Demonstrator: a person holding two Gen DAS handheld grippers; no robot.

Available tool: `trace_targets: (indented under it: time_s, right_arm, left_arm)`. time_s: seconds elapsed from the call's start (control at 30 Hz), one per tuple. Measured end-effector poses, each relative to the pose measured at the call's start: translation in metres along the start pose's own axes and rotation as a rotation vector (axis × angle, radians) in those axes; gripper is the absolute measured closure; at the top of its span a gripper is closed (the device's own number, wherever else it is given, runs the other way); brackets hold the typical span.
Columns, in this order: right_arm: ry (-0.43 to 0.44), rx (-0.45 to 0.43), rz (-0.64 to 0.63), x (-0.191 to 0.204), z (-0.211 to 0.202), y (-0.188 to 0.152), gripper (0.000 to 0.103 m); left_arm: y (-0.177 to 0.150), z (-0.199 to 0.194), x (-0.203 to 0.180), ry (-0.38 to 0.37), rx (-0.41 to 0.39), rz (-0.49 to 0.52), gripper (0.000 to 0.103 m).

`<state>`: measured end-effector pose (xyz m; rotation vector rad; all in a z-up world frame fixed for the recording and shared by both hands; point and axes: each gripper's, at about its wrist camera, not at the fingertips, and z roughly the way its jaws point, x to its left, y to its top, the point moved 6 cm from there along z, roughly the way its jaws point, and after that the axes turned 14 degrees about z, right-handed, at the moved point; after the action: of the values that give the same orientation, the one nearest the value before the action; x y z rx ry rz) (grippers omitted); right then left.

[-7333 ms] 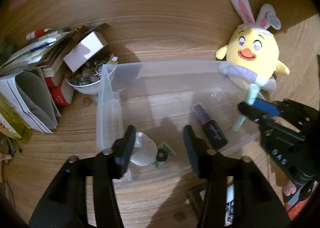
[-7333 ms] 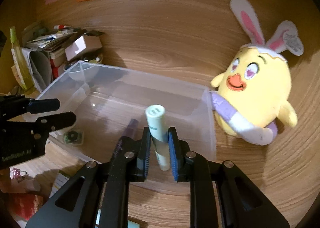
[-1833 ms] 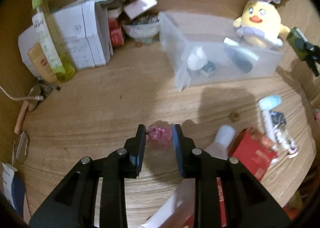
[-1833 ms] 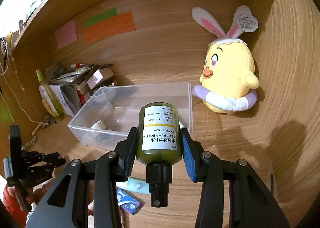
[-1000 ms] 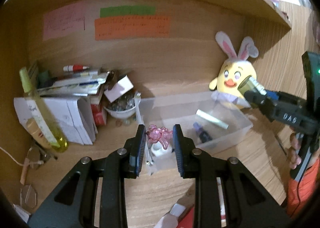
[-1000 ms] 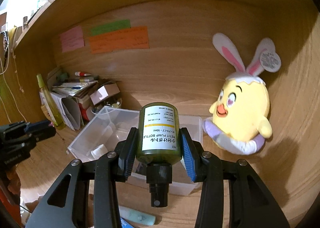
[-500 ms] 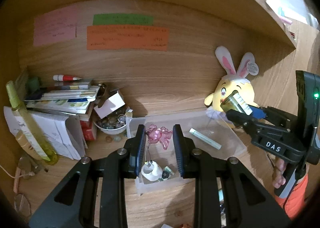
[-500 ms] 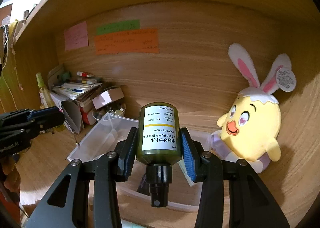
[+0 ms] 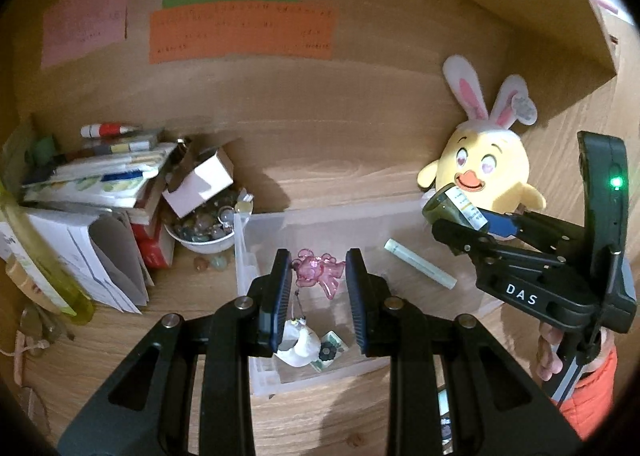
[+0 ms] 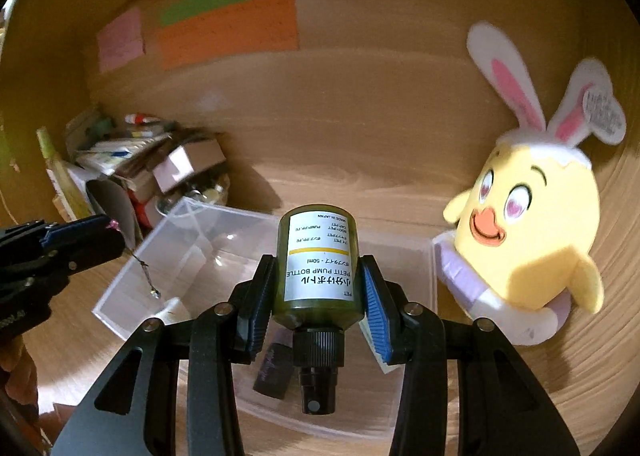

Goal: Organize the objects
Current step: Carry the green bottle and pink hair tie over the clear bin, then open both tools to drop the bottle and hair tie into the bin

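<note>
My left gripper (image 9: 316,276) is shut on a pink translucent charm (image 9: 318,274) whose small chain dangles down, held above the left part of a clear plastic bin (image 9: 260,372). My right gripper (image 10: 318,288) is shut on a dark green pump bottle (image 10: 318,268) with a white label, nozzle toward the camera, over the bin (image 10: 200,224). The same bottle (image 9: 454,208) shows at the bin's right end in the left wrist view. Inside the bin lie a pale green tube (image 9: 420,264), a white object (image 9: 298,344), a small packet (image 9: 330,350) and a dark tube (image 10: 274,372).
A yellow chick plush with bunny ears (image 9: 484,172) sits right of the bin against the wooden back wall. A bowl of stones (image 9: 202,228), a white box, stacked papers and books (image 9: 92,192) and a yellow-green bottle (image 9: 36,256) crowd the left. Coloured notes (image 9: 240,32) hang above.
Both grippers have moved forward toward the bin with their loads; the charm now hangs over the bin's left part and the green bottle over its right part. The grips are unchanged.
</note>
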<state>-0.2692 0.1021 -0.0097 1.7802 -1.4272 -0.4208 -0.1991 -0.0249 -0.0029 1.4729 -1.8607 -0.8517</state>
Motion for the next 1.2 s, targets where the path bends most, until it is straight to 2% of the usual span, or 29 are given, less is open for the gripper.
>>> trace_targets:
  time_s: [0.23,0.6,1.0,1.1,1.2]
  right_arm:
    - [-0.014,0.072,0.031,-0.016,0.025,-0.011,0.065]
    - [-0.024,0.172,-0.004,-0.008,0.049,-0.035,0.065]
    - [-0.033,0.209,-0.023,-0.004,0.058,-0.042,0.065]
    - [-0.031,0.208,-0.027,-0.003,0.057,-0.044,0.065]
    - [-0.032,0.209,-0.028,-0.003,0.056,-0.044,0.065]
  left_arm:
    - [-0.007,0.017,-0.006,-0.019,0.038,0.007,0.076]
    - [-0.023,0.042,-0.005,-0.054,0.101,-0.003,0.076]
    - [-0.028,0.046,-0.003,-0.059,0.117,0.004,0.076]
    - [-0.03,0.048,-0.003,-0.057,0.126,0.005,0.072]
    - [-0.029,0.046,-0.003,-0.043,0.123,0.014,0.061]
